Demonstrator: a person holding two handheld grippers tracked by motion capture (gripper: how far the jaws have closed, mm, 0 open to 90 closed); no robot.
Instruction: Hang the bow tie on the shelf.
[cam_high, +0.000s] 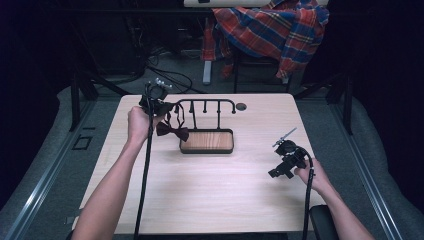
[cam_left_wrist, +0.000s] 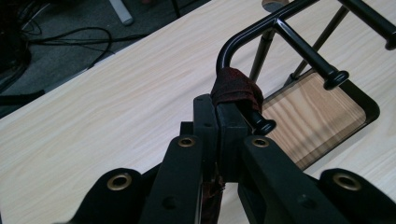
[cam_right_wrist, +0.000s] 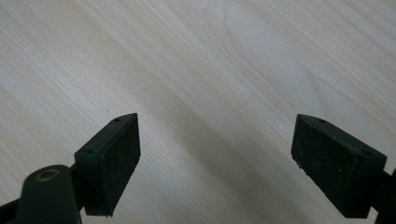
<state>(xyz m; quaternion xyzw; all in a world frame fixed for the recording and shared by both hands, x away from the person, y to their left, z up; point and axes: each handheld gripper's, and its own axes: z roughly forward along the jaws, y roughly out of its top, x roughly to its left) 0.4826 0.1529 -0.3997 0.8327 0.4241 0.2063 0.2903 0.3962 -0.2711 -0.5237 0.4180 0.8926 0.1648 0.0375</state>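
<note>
A dark red bow tie (cam_high: 172, 131) hangs by its strap from the left end of a black metal rack (cam_high: 207, 103) that rises from a wooden tray base (cam_high: 207, 141). My left gripper (cam_high: 165, 106) is shut on the bow tie's strap (cam_left_wrist: 233, 88) right at the rack's leftmost peg (cam_left_wrist: 261, 122), where the strap loops over the peg. Over the bare tabletop at the right, my right gripper (cam_high: 276, 172) is open, its pads (cam_right_wrist: 116, 154) wide apart with nothing between them.
The light wooden table (cam_high: 210, 200) has a round grommet hole (cam_high: 241, 106) behind the rack. A chair draped with a plaid shirt (cam_high: 272, 27) stands beyond the far edge. Cables (cam_high: 165, 75) lie on the floor at the back left.
</note>
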